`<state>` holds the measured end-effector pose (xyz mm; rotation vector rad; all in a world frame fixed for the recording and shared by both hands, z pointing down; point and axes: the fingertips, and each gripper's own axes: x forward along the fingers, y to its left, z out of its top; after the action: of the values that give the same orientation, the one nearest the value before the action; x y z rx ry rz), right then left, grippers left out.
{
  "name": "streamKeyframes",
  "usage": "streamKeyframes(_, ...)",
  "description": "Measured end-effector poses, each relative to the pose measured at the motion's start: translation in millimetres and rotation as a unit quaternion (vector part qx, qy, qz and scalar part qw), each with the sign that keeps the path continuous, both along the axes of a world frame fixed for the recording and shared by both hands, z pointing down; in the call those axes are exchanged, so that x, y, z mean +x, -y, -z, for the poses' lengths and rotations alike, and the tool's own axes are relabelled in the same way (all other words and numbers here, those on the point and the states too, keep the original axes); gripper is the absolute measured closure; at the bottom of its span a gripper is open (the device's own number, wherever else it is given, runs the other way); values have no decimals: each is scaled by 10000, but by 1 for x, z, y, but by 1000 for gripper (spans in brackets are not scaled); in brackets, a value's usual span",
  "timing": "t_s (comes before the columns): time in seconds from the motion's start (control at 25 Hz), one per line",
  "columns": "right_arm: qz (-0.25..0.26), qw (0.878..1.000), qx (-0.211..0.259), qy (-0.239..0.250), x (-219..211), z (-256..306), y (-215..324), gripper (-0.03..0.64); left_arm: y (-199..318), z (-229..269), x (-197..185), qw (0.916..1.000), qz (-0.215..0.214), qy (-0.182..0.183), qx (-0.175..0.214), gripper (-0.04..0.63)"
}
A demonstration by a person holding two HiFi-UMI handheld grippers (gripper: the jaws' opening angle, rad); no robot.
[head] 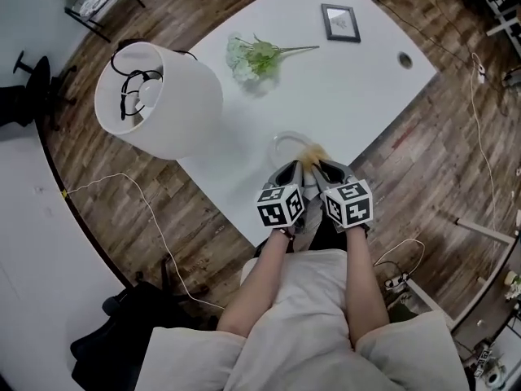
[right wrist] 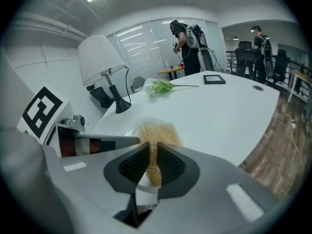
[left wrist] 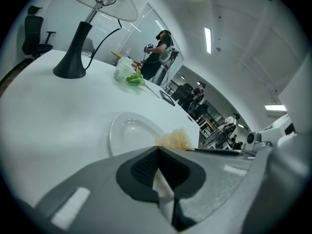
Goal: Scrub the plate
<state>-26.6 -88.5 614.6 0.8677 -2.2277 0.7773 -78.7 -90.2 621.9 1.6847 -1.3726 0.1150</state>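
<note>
A white table (head: pixel 358 96) fills most of the head view, standing on a wood floor (head: pixel 456 161), with a white lamp (head: pixel 159 96) at its left edge, the shade tilted toward the camera and a black cord running from it. The left gripper (head: pixel 291 171) and the right gripper (head: pixel 327 169) are held side by side at the table's near edge, tips angled toward each other. Just beyond them lies the white plate (head: pixel 278 143), flat on the table. Farther back lie a bunch of green and white flowers (head: pixel 252 55) and a small dark picture frame (head: pixel 340 21). The right gripper's jaws are clamped on a tan fibrous scrubber (right wrist: pixel 155 133), which sits at the plate's near right rim; the left gripper's jaws are pressed together with nothing seen between them
</note>
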Motion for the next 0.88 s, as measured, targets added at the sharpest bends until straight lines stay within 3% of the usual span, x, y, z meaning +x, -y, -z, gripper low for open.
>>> streamKeyframes(0.16, -240, 9997, -1, 21, 0, 1, -9, 548, -6, 2, -10, 9992, -25, -406, -38, 594)
streamKeyframes(0.48, -81, 10000, -7, -11, -21, 2, -20, 548, -24, -1, -55, 9991, -255, 6, -328, 594)
streamKeyframes(0.68, 212, 9998, -10, -1, -44, 4, -23, 548, -27, 0, -60, 9954, -717, 486, -404, 594)
streamKeyframes(0.88, 380, 9993, -9, -3, -60, 4, -18, 548, -29, -6, -64, 9943, -772, 531, -509, 594)
